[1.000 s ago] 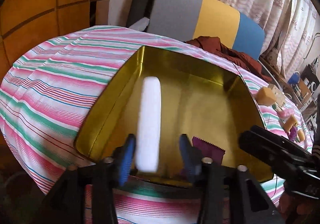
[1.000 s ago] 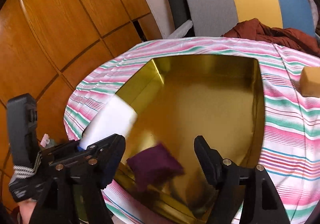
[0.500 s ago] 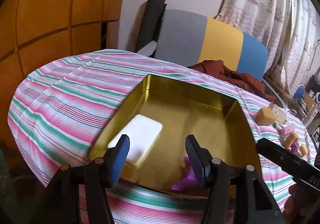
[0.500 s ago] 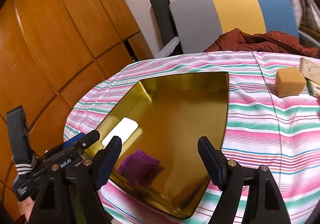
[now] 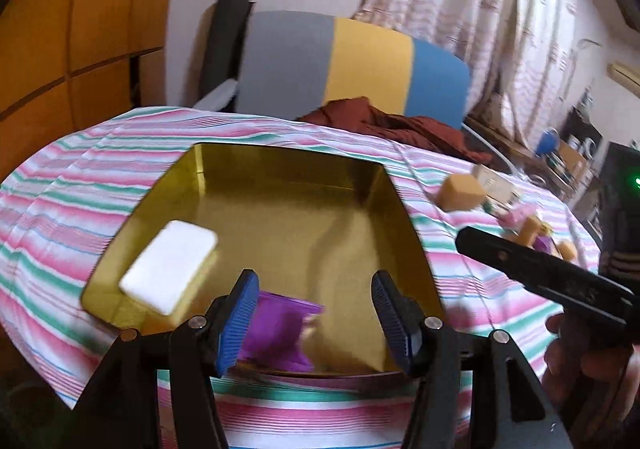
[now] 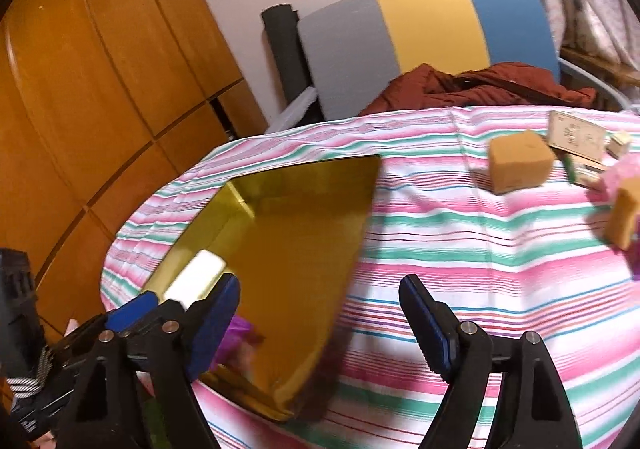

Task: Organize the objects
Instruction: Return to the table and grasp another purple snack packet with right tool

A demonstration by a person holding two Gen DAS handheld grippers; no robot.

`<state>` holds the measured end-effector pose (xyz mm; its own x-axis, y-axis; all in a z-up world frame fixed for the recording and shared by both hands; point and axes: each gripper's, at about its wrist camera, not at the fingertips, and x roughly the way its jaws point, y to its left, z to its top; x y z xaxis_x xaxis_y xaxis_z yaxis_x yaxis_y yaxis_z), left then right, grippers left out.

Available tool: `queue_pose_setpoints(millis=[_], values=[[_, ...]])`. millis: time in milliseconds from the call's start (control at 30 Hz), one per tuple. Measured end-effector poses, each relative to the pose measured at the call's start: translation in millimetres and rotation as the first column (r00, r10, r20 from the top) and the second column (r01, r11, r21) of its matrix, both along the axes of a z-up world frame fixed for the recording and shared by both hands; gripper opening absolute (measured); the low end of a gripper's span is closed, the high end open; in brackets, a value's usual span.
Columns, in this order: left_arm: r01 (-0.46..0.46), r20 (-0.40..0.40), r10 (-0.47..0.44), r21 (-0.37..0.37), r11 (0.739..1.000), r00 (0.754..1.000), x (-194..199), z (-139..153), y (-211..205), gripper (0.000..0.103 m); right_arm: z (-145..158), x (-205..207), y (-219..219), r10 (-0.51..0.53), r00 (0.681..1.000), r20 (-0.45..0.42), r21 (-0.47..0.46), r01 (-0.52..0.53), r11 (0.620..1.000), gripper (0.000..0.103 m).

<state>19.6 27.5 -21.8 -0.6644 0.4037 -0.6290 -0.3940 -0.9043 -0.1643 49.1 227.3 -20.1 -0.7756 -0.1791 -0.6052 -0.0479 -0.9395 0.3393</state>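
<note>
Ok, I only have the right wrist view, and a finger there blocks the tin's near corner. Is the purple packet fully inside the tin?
Observer: Yes. In the left wrist view the purple packet lies on the floor of the tin, by the near wall.
Operator: And the white block? I see only one end of it.
Observer: The white block shows whole here, broad face up, near the tin's left wall and apart from the packet.
Operator: Is the left gripper carrying anything?
Observer: No. The left gripper is open, with nothing between its pads.
</note>
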Motion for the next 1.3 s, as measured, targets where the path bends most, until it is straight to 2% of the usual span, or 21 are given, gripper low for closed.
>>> queue_pose_setpoints(millis=[267, 433, 567, 767, 867, 933, 1033, 1100, 1133, 1233, 1300], values=[[0.104, -0.002, -0.104, 0.012, 0.995, 0.995, 20, 0, 36, 0.06, -10, 14, 53, -0.093, 0.995, 0.029, 0.082, 0.091, 0.992, 0.082], [0.177, 0.009, -0.177, 0.025, 0.984, 0.984, 32, -2, 65, 0.06, -17, 29, 97, -0.184, 0.982, 0.034, 0.135, 0.178, 0.975, 0.082], [0.231, 0.014, -0.231, 0.024, 0.973, 0.973, 39, -3, 87, 0.06, -22, 42, 135, -0.293, 0.956, 0.022, 0.179, 0.284, 0.942, 0.082], [0.28, 0.038, -0.28, 0.011, 0.96, 0.959, 43, -5, 110, 0.06, -27, 64, 200, -0.5, 0.865, -0.031, 0.238, 0.492, 0.837, 0.082], [0.293, 0.044, -0.293, 0.008, 0.956, 0.955, 43, -6, 119, 0.06, -32, 63, 226, -0.536, 0.844, -0.019, 0.249, 0.523, 0.815, 0.082], [0.302, 0.049, -0.302, 0.007, 0.953, 0.952, 43, -7, 125, 0.06, -36, 61, 237, -0.532, 0.847, -0.012, 0.258, 0.517, 0.817, 0.081], [0.312, 0.058, -0.311, 0.003, 0.95, 0.949, 42, -8, 135, 0.06, -43, 49, 248, -0.508, 0.861, 0.013, 0.282, 0.485, 0.828, 0.072], [0.322, 0.066, -0.321, -0.002, 0.947, 0.945, 41, -10, 142, 0.06, -46, 45, 253, -0.491, 0.871, 0.024, 0.278, 0.466, 0.84, 0.062], [0.328, 0.071, -0.326, -0.006, 0.945, 0.943, 41, -11, 146, 0.06, -50, 41, 256, -0.481, 0.876, 0.029, 0.272, 0.456, 0.847, 0.06], [0.346, 0.08, -0.344, -0.013, 0.938, 0.935, 40, -13, 158, 0.06, -60, 36, 261, -0.472, 0.88, 0.049, 0.241, 0.448, 0.861, 0.042], [0.362, 0.086, -0.36, -0.02, 0.932, 0.929, 39, -15, 168, 0.06, -62, 39, 261, -0.471, 0.881, 0.036, 0.22, 0.453, 0.864, 0.042]])
